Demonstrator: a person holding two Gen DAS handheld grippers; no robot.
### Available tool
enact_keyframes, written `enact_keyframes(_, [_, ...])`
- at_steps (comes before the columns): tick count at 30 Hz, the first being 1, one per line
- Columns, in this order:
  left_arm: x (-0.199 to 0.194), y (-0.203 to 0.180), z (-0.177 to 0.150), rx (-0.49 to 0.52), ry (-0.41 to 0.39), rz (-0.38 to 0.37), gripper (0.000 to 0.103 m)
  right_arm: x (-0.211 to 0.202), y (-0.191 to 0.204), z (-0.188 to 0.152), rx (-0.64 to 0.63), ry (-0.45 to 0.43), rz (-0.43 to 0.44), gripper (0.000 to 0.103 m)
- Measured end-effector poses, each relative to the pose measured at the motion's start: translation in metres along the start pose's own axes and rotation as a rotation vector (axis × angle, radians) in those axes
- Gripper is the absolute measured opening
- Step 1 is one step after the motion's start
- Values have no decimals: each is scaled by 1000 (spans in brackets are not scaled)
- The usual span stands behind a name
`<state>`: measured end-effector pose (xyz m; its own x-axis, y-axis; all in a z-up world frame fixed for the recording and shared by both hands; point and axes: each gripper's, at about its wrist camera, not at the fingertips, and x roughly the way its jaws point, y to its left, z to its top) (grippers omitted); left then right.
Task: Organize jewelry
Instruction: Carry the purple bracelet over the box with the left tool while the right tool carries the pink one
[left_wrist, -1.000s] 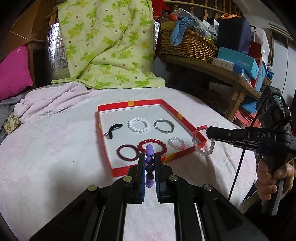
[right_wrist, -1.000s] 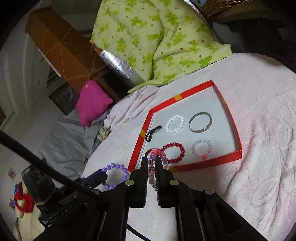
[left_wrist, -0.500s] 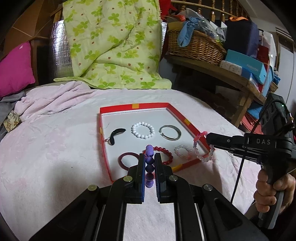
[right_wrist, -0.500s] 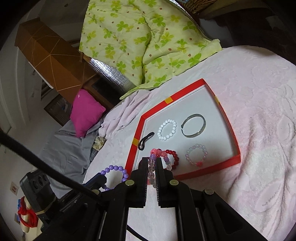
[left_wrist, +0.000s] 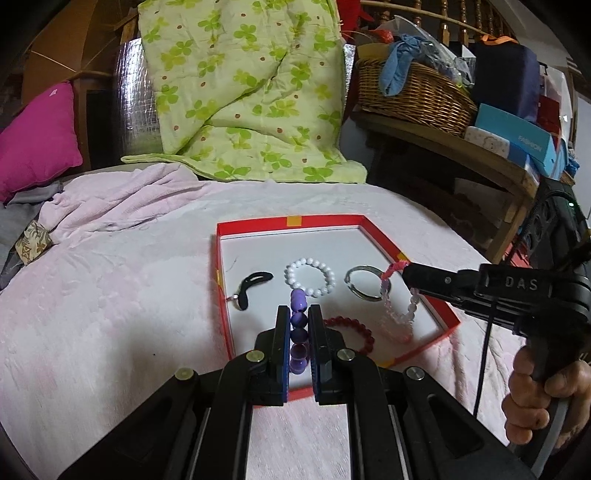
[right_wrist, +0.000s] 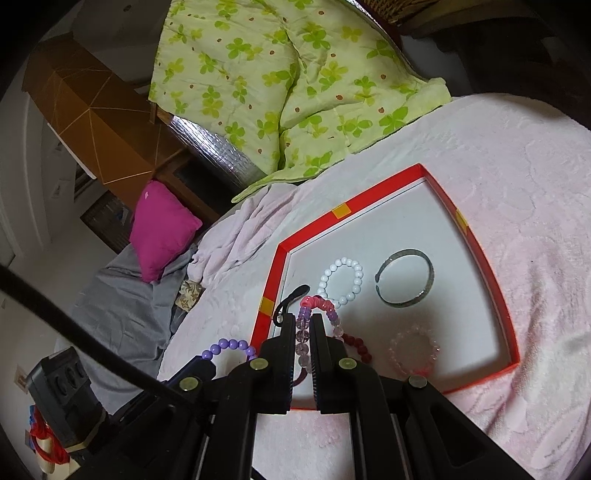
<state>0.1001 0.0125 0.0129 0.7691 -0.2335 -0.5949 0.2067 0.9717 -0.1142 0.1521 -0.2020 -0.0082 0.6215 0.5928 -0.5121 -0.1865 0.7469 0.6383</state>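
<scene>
Over red tray (left_wrist: 448, 317) | left tool (left_wrist: 298, 325) clamps purple bracelet (left_wrist: 297, 328) | right tool (right_wrist: 303, 332) clamps pink bracelet (right_wrist: 303, 334)

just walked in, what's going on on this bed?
A person is sorting bracelets into a red tray on the pink blanket. The left gripper is shut on a purple bead bracelet, held over the tray's near edge. The right gripper is shut on a pale pink bead bracelet, which dangles over the tray. White, red, metal and pale pink bracelets already lie inside.
</scene>
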Motion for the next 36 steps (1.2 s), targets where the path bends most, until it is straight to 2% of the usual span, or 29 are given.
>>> enact_keyframes(16, [28,7,12,-4,28,92,10,33,5,14,11,33,0,9])
enact_keyframes(30, [56,15,16,-8,77,130,10,57,-4,23,52,65,-1,9])
enact_keyframes(36, [65,18,18,-10,92,136,10,58,-12,30,75,51,-3,9])
